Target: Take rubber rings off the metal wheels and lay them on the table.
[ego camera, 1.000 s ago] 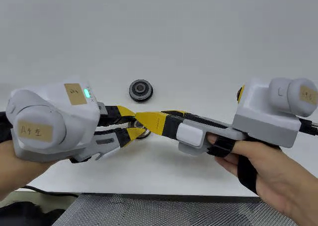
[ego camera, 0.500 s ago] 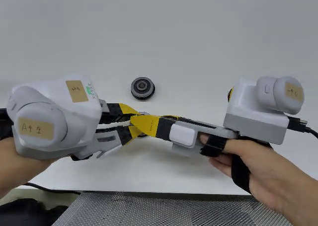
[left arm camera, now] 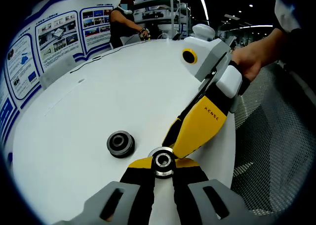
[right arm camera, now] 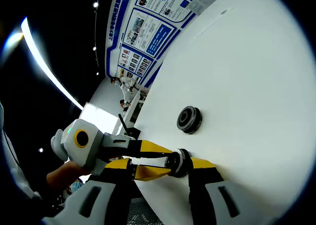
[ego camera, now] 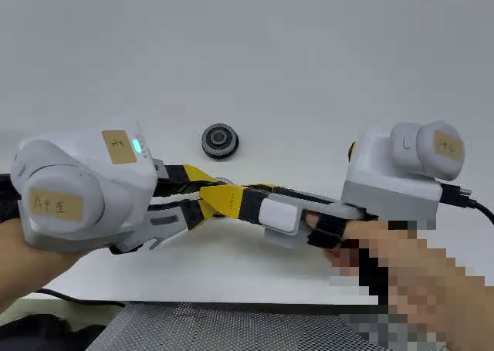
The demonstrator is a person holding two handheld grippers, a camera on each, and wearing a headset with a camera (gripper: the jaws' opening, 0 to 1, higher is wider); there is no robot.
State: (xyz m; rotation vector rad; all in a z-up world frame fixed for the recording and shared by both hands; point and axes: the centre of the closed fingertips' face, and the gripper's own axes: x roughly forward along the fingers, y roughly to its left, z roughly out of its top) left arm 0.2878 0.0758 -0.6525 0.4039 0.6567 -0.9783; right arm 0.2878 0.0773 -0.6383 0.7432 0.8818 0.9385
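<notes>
**Both claws closing on one wheel**

The left gripper (left arm camera: 163,164) is clamping a metal wheel (left arm camera: 163,160) between its two yellow-tipped jaws, with the wheel's face turned toward that claw's camera. The right gripper (right arm camera: 177,166) is reaching in from the opposite side, and its jaws are pinching the same wheel from both sides of the rim. The two claws are meeting tip to tip, crossing at the wheel just above the white table (ego camera: 309,81). In the head view the jaws are hiding most of the held wheel, so I cannot tell whether a rubber ring is on it.

A second metal wheel (ego camera: 220,140) is lying flat on the table beyond the joined jaw tips, apart from both claws. In the left gripper view it is sitting ahead and to the left of the jaws. A black rubber ring (ego camera: 205,141) is sitting around its rim.
</notes>
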